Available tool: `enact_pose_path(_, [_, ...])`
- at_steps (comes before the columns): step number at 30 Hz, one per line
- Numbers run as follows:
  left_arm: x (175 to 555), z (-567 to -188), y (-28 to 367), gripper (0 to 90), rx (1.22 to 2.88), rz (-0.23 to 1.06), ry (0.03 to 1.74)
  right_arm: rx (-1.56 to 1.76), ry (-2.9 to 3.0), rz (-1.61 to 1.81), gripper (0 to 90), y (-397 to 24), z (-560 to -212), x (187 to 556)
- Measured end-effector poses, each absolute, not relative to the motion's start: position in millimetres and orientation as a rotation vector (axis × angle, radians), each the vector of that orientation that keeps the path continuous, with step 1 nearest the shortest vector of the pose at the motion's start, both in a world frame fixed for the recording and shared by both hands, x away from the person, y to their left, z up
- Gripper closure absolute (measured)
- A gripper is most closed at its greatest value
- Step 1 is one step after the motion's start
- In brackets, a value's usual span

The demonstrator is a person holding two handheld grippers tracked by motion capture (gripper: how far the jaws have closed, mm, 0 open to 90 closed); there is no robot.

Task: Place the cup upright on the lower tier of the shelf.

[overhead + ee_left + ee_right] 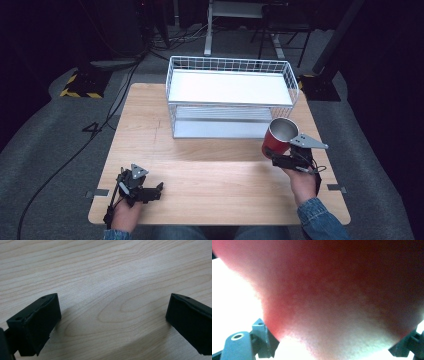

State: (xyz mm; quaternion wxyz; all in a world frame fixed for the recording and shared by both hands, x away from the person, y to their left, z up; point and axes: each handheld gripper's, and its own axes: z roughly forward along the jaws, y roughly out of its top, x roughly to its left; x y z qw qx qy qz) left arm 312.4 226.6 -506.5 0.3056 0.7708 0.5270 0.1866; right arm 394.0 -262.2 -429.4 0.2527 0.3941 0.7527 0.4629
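Near the desk's right edge, just in front of the wire rack's right front corner, the red cup (278,137) sits lifted off the wood in the right gripper (280,156). Cup: red outer wall, bare metal inside, round open mouth up and tipped a bit toward the rack. Right gripper view has the red wall (332,297) blurred and very close, a grey jaw part either side at the bottom. Jaws are clamped on the cup's lower body, as far closed as the cup allows. Right hand (303,183) comes in from the near edge, denim sleeve (320,220) at the near right corner, wrist angled so the gripper points away toward the rack (230,95); grey three-cornered plate rides on top. Left gripper (157,189) rests low at the desk's near left corner, pointing right along the near edge. Its jaws stand wide apart with bare wood (107,290) between them, gripping nothing. Left hand (126,212) sits behind it at the near edge.
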Motion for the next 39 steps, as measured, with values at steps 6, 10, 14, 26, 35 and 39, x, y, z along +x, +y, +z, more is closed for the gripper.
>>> enact_pose_path(6, [313, -506, 227, 0.2, 2.046, 0.497, 1.389, 1.060, 2.077, 1.251, 17.0, -248, -426, 406])
enact_pose_path(10, [314, -506, 228, 0.2, 2.048, 0.494, 1.384, 1.050, 2.098, 1.246, 16.9, -237, -427, 414])
enact_pose_path(14, [315, -506, 228, 0.2, 2.050, 0.491, 1.381, 1.054, 2.116, 1.248, 16.9, -224, -431, 421])
enact_pose_path(26, [316, -506, 229, 0.2, 2.044, 0.481, 1.375, 1.016, 2.170, 1.212, 16.9, -186, -445, 441])
enact_pose_path(35, [315, -506, 229, 0.3, 2.051, 0.488, 1.375, 1.024, 2.161, 1.248, 16.9, -163, -452, 462])
enact_pose_path(39, [315, -506, 229, 0.3, 2.053, 0.489, 1.374, 1.027, 2.149, 1.258, 16.8, -156, -456, 472])
